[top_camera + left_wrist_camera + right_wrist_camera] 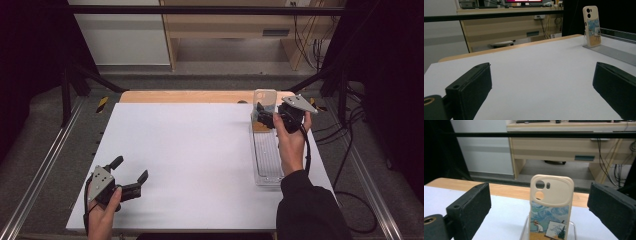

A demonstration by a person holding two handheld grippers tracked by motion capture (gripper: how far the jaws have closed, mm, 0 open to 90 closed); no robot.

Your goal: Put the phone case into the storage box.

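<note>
A big white table [200,160] fills the middle of the room. Its far edge is bare wood [190,96]. The floor around it is grey, and metal rails [45,165] run along both sides. Black frames and dark curtains stand to the left and right. Behind the table is a light wooden desk [240,25] with a white wall panel [120,35] beside it, and black cables [305,35] hang down at the desk's right end.

On the right side of the table lies a long clear tray [267,160]. At its far end a phone case [550,207] stands up straight in a clear stand [572,227]. The case is cream at the top, with camera holes, and has a painted picture lower down of blue sky and a little man at an easel.

The right gripper [265,117] is held just behind the case, near the far right of the table. Its two black jaws are wide apart, one on each side of the case, and do not touch it. It holds nothing.

The left gripper [130,172] rests low at the near left corner of the table, well apart from the case. Its jaws are also spread wide, with only bare white table between them. From there the case shows far off at the right.
</note>
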